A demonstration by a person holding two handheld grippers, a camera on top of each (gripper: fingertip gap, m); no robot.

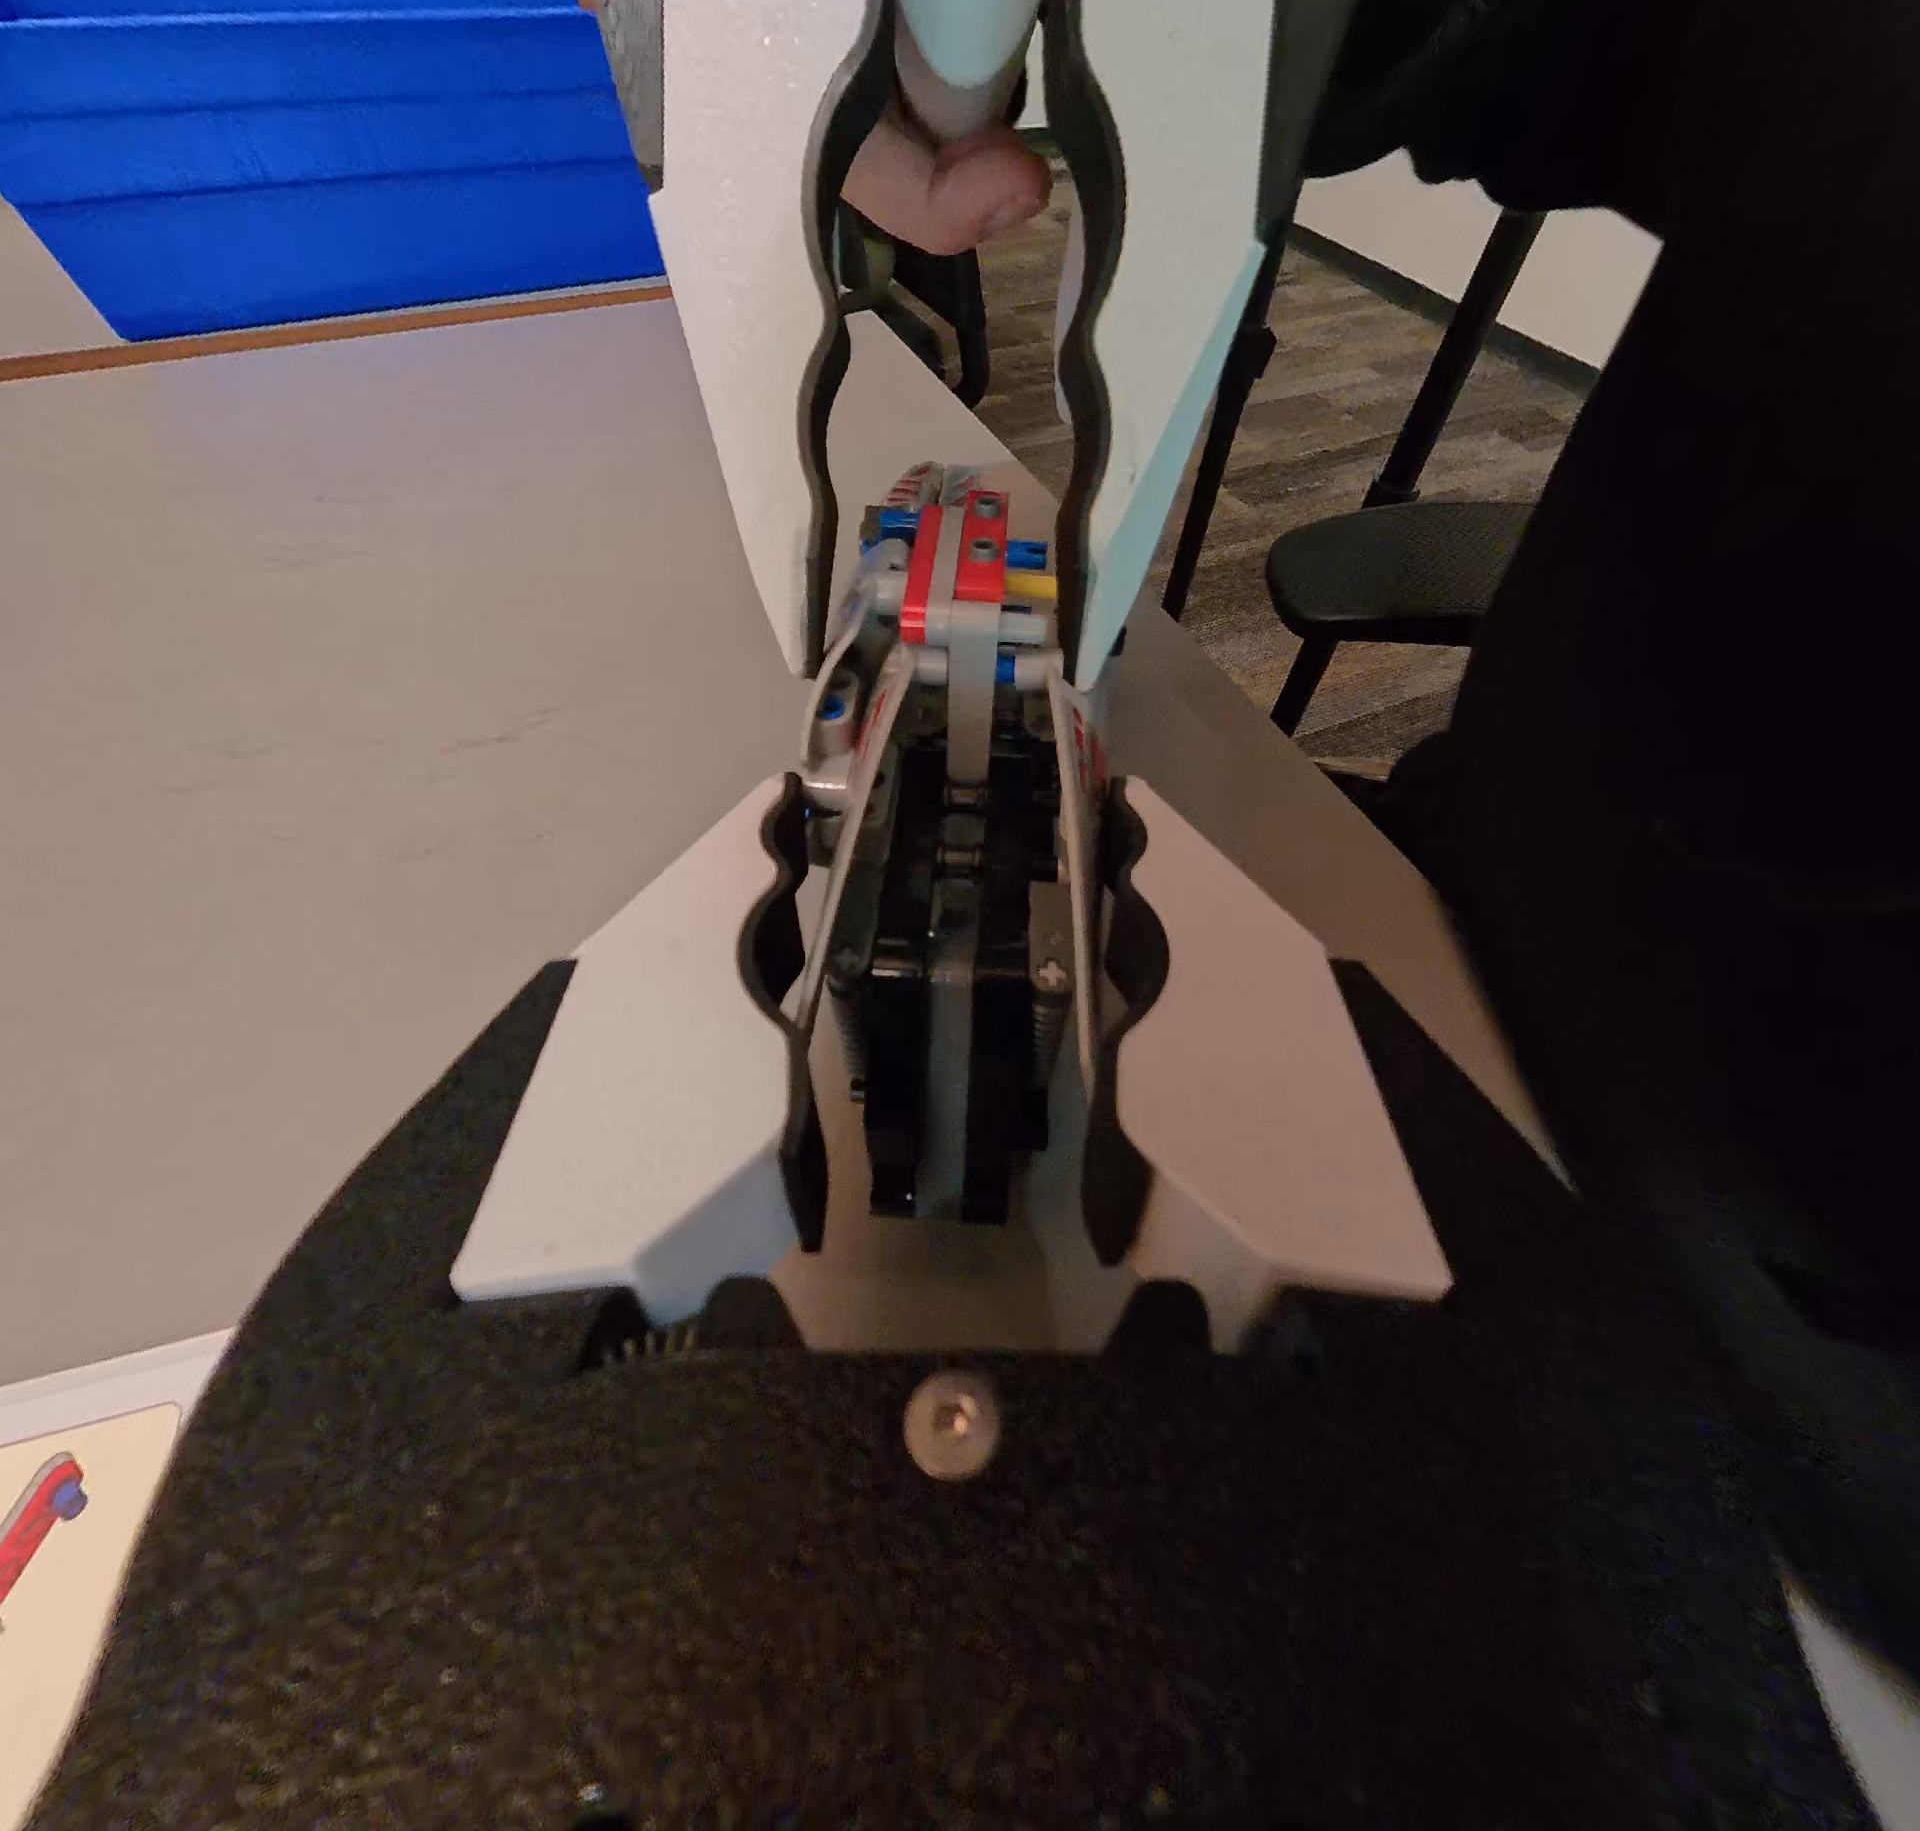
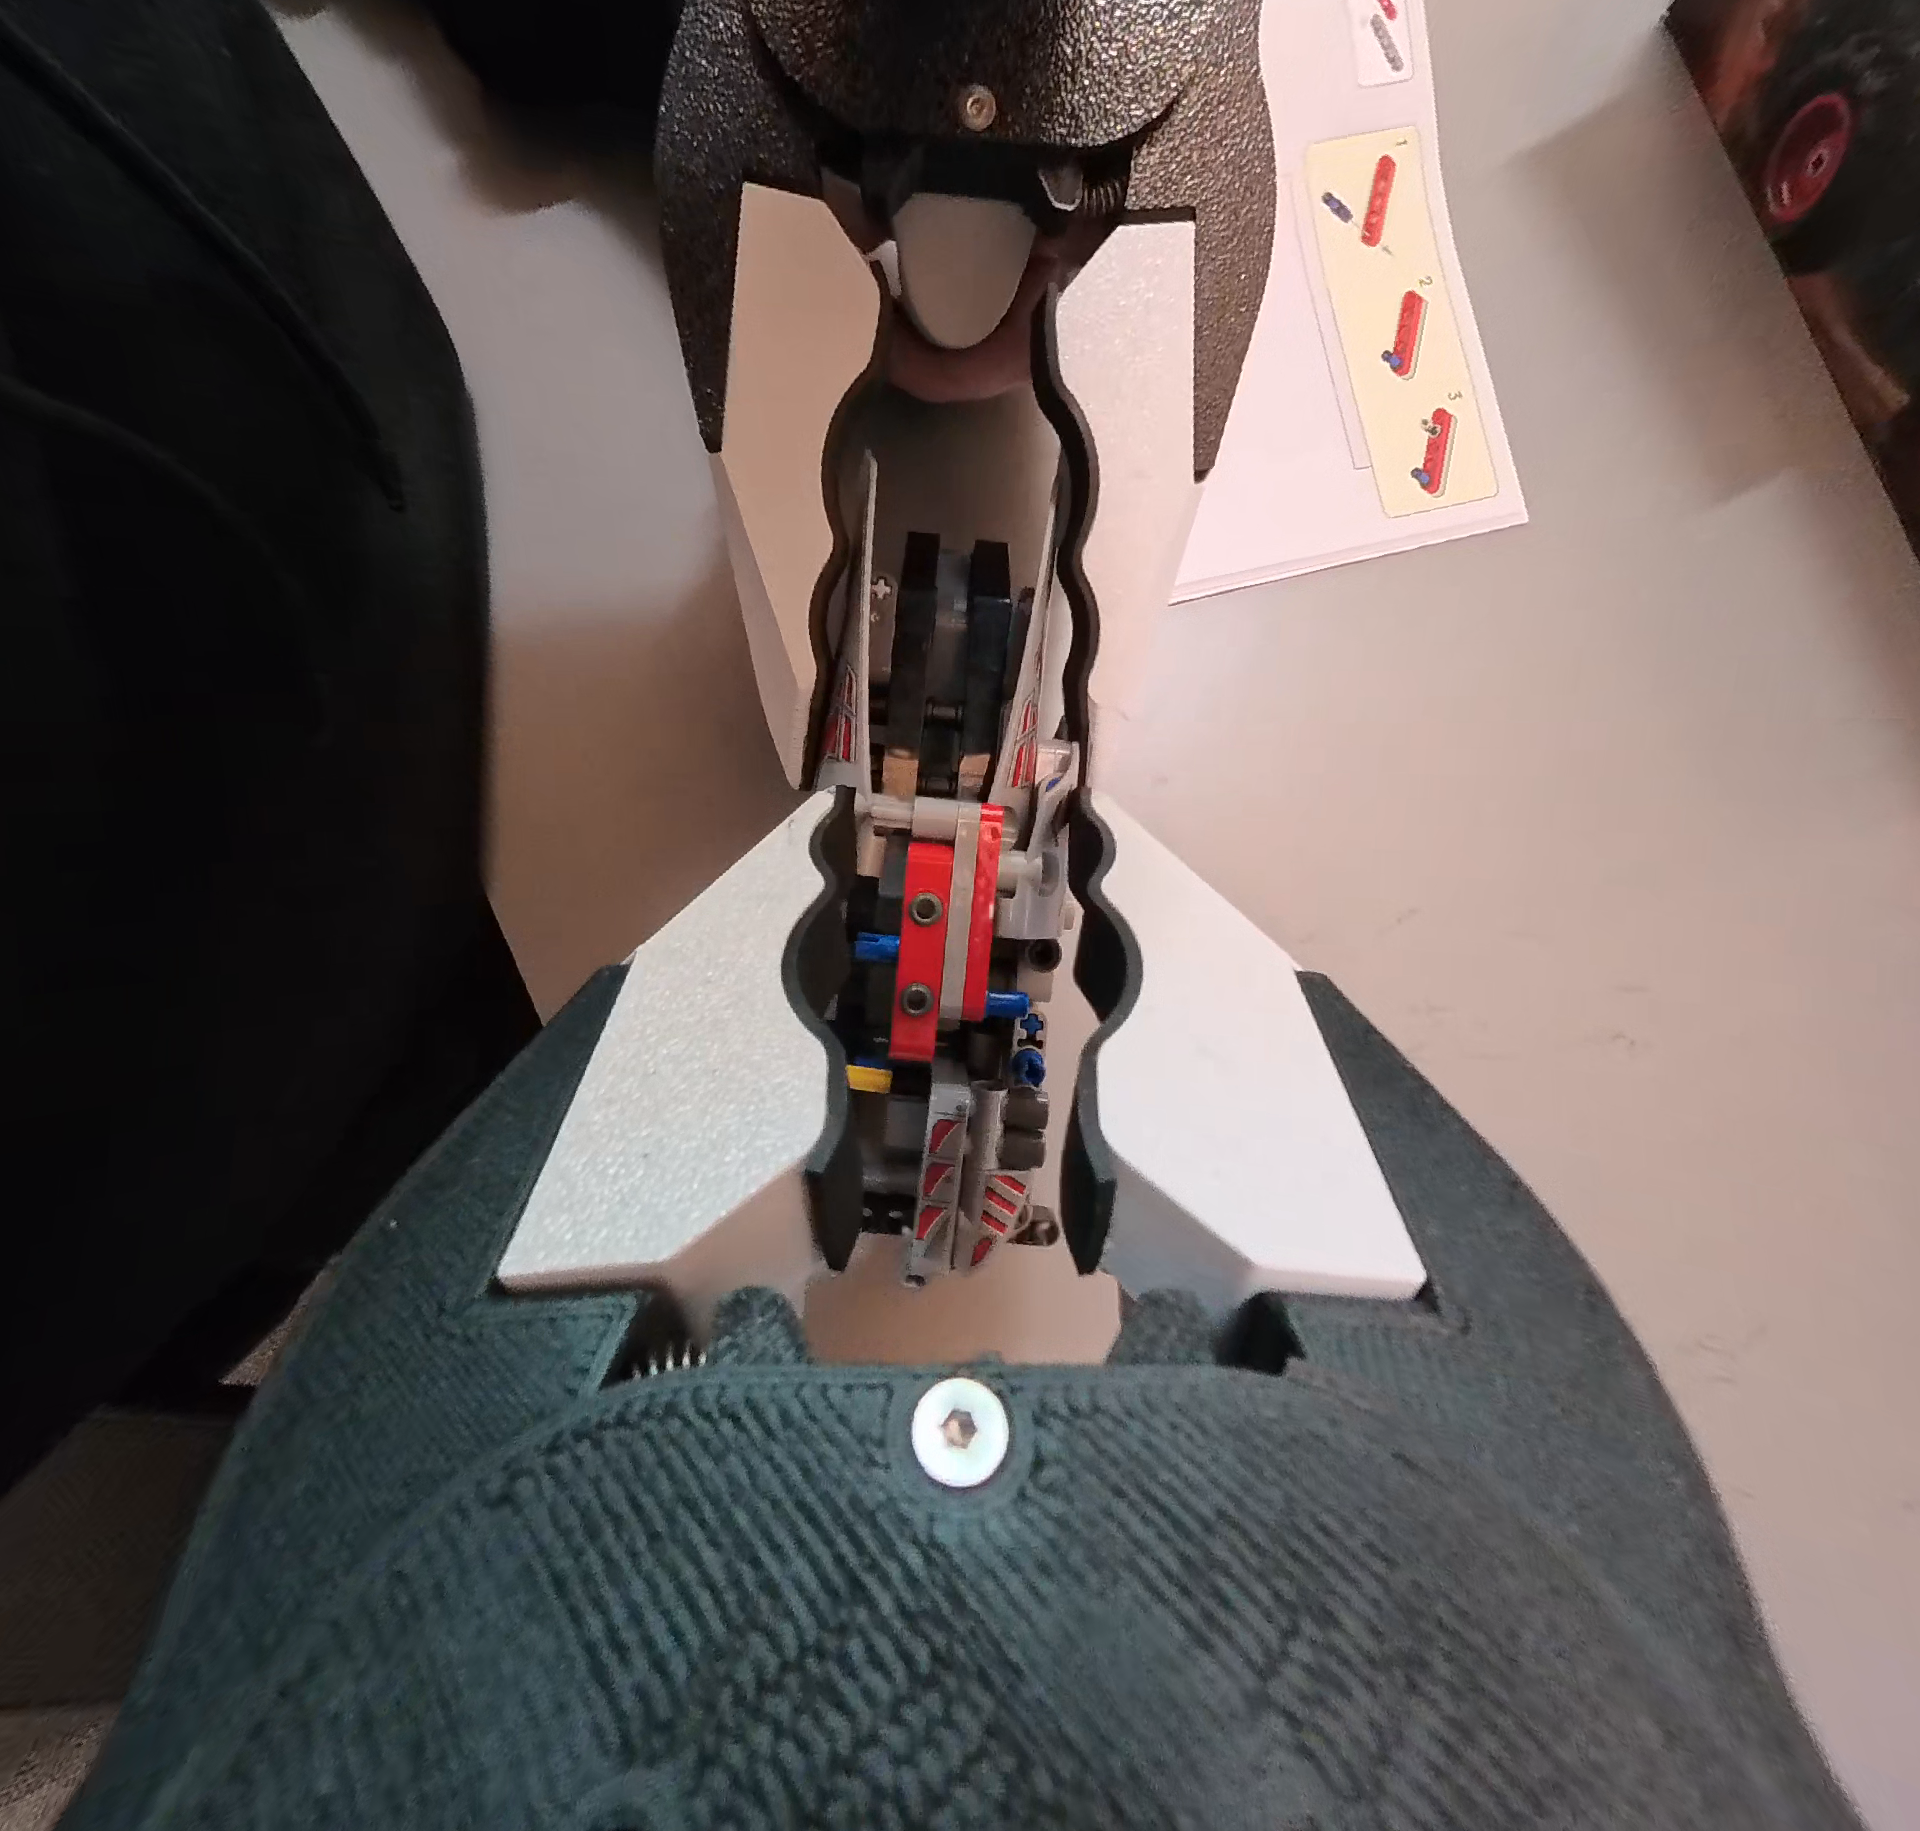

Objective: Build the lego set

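A half-built lego model [image 1: 956, 825] of black, grey, red and blue parts is held in the air between both grippers, which face each other tip to tip. My left gripper [image 1: 951, 794] is shut on its black and grey end. My right gripper [image 2: 951, 825] is shut on the end with the red beam [image 2: 940, 934] and striped grey panels. In the left wrist view the right gripper's fingers [image 1: 1143, 431] come in from the top. In the right wrist view the left gripper's fingers [image 2: 769, 534] come in from the top, around the model [image 2: 945, 950].
A grey table [image 1: 364, 690] lies below. A blue bin [image 1: 312, 140] stands at its far left. An open instruction sheet [image 2: 1392, 327] and a dark box [image 2: 1829, 171] lie on the table [image 2: 1558, 898]. A person's dark sleeve [image 2: 208, 534] and a black chair [image 1: 1392, 566] are close.
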